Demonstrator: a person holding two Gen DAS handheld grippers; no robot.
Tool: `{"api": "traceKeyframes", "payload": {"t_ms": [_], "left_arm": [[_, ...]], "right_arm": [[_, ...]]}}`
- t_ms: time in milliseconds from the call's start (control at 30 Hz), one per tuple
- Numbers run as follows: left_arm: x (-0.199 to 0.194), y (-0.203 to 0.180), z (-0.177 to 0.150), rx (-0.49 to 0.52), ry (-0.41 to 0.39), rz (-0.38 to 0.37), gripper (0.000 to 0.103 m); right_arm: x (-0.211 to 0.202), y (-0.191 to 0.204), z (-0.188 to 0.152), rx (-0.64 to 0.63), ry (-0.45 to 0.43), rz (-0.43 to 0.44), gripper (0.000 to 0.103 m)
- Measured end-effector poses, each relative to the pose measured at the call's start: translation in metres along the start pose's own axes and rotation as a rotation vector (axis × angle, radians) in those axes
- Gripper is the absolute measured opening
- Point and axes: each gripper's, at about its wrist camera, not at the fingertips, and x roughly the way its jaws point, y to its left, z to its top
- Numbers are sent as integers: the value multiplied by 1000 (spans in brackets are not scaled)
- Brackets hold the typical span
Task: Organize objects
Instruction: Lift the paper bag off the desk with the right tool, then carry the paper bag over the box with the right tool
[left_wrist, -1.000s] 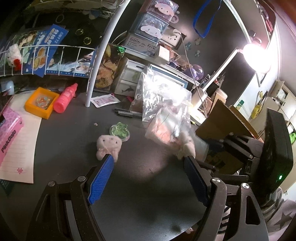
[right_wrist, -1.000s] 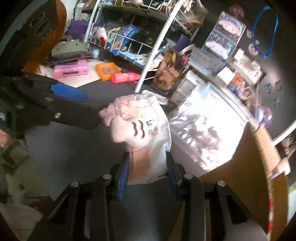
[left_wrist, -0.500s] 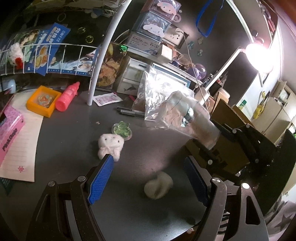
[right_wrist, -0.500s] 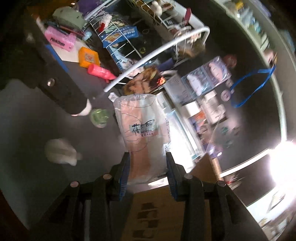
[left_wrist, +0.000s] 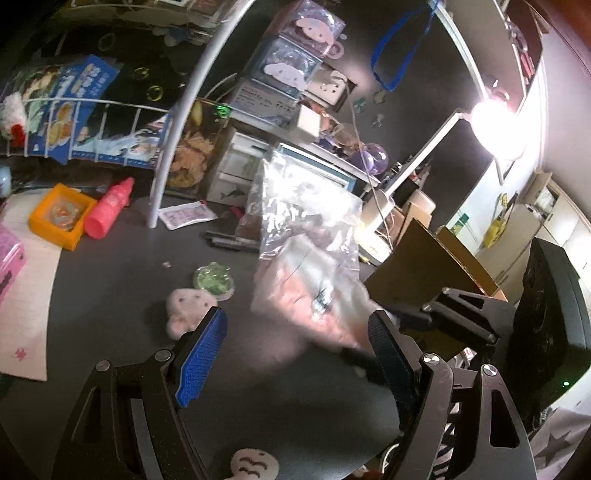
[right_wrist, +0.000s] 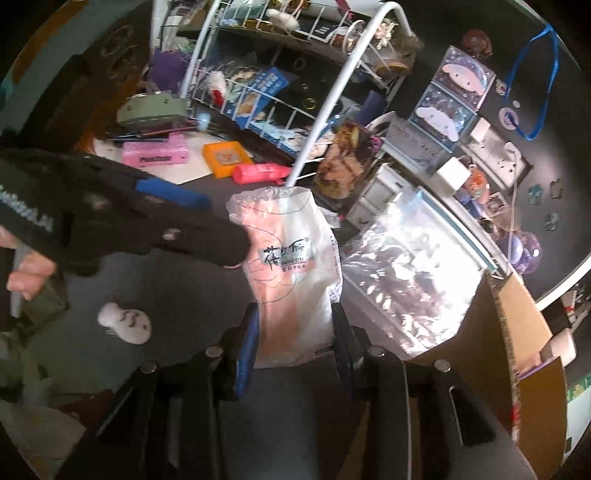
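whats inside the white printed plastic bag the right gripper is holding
The right gripper pinches the white printed plastic bag. A pinkish mass shows through its film; what it is cannot be told, and the bag's far side is hidden.

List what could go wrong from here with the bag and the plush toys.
1. The right gripper pinches only the bottom end of the small white bag, so the thin plastic could slip out.
2. The white plush with black marks lies loose on the dark table, near its edge in the left wrist view; a careless sweep might knock it off.
3. The left gripper is open and empty; reaching for the pink plush could nudge the green disc.
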Motion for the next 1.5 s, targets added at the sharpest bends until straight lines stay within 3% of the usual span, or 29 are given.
{"api": "traceKeyframes", "payload": {"t_ms": [67,233,300,733,1000,1167,1500], "left_arm": [[2,-3,1,8,2,1,66],[-2,-11,5,30,-17,18,32],[-6,-16,8,46,-28,22,27],[-17,-84,36,169,-77,-5,24],[15,-148,51,258,-47,-47,23],[40,-177,55,297,-17,-58,23],[42,-200,63,326,-29,-37,21]], "right_arm": [[-2,2,-1,12,0,33,34],[-12,-1,1,39,-15,88,34],[-17,-4,2,39,-27,88,34],[-70,-47,-1,66,-127,67,34],[-103,-98,-32,142,-162,28,34],[-119,-127,-55,208,-181,49,34],[-132,-153,-67,271,-251,88,34]]}}
